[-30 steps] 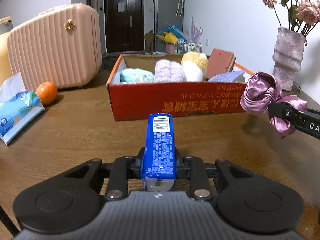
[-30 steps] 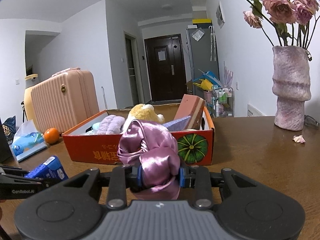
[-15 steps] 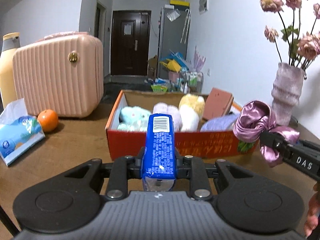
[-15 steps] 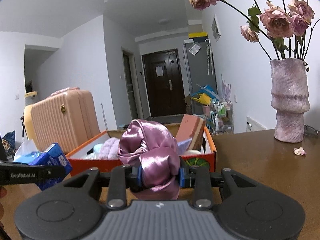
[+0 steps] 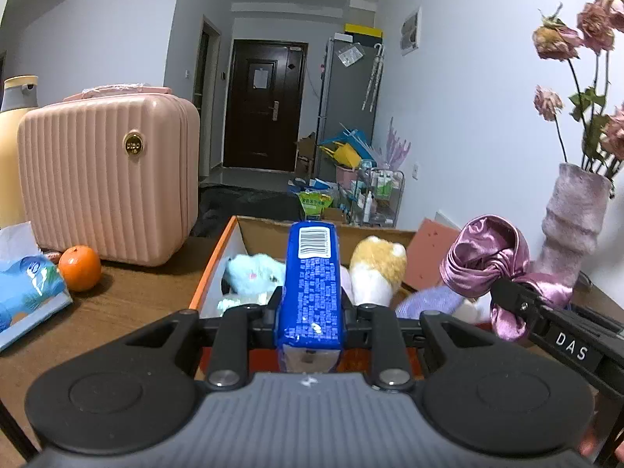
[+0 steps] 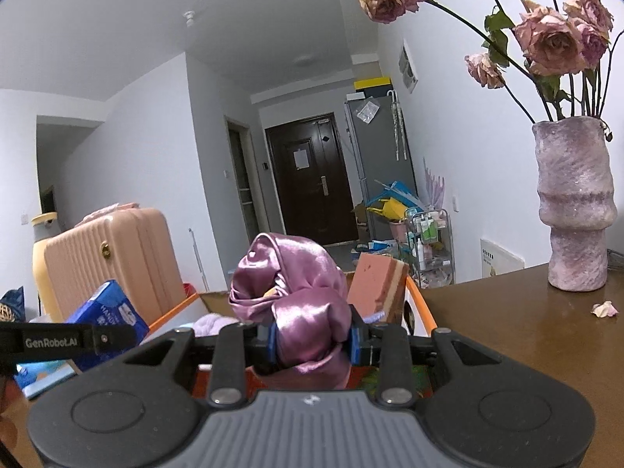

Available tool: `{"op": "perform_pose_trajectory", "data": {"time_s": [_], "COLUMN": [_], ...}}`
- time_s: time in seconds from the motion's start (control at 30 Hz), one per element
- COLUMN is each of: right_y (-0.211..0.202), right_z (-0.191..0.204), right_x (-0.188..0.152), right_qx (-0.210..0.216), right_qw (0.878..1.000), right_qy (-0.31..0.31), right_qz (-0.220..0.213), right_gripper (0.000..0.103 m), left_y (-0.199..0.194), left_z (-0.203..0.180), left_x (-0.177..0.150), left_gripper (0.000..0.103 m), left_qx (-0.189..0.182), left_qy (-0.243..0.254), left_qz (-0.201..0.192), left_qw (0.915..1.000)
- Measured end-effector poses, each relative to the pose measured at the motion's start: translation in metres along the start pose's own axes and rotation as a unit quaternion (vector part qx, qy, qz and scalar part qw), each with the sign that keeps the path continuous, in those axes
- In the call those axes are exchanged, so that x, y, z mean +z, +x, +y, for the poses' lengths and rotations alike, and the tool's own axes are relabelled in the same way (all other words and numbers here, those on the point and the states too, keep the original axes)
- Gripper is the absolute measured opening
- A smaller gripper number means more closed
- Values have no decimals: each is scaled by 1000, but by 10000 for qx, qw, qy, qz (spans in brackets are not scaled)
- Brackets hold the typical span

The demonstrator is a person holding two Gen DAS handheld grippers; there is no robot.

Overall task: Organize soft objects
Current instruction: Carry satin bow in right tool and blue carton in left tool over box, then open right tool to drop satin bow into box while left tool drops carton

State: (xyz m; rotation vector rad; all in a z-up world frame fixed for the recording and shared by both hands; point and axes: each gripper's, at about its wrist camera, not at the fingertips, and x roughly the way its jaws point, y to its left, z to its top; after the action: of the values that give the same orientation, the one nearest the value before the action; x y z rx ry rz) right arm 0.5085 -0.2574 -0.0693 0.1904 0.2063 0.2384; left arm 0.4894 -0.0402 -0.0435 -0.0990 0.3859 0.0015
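While your left gripper (image 5: 310, 312) clamps the blue plastic-wrapped tissue pack (image 5: 312, 280) and your right gripper (image 6: 312, 341) pinches the crumpled purple satin cloth (image 6: 296, 304), both hover before the orange cardboard box (image 5: 212, 269), ready for dropping in.

Box (image 5: 212, 269) mostly full: blue plush (image 5: 253, 273) left, yellow plush (image 5: 376, 269) mid, sponge (image 6: 376, 288) upright at right wall. Bare floor only at near-left corner. Suitcase (image 5: 105, 179) and orange (image 5: 80, 268) crowd tabletop (image 6: 526, 335) left of box; vase (image 6: 573, 202) well right. Open tabletop between box and vase, one petal (image 6: 604, 308).
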Motion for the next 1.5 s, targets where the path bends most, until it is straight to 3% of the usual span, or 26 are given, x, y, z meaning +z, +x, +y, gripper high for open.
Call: {"op": "perform_pose_trajectory", "data": {"time_s": [0.97,1.5], "right_y": [109,125], "right_z": [-9,-4], "right_x": [17,16], "right_qx": [-247,-268], "right_qw": [9995,9991], "right_qy": [-186,-333], "right_qz": [-91,31], "right_gripper": [31,31], "left_y": [104,142], "left_z": [14,15], "left_x": [40,38], "left_gripper": [25,25], "left_qx": [355,482], "left_qy": [-118,-89], "left_qz": [-162,75], "left_qw": [9992,9988]}}
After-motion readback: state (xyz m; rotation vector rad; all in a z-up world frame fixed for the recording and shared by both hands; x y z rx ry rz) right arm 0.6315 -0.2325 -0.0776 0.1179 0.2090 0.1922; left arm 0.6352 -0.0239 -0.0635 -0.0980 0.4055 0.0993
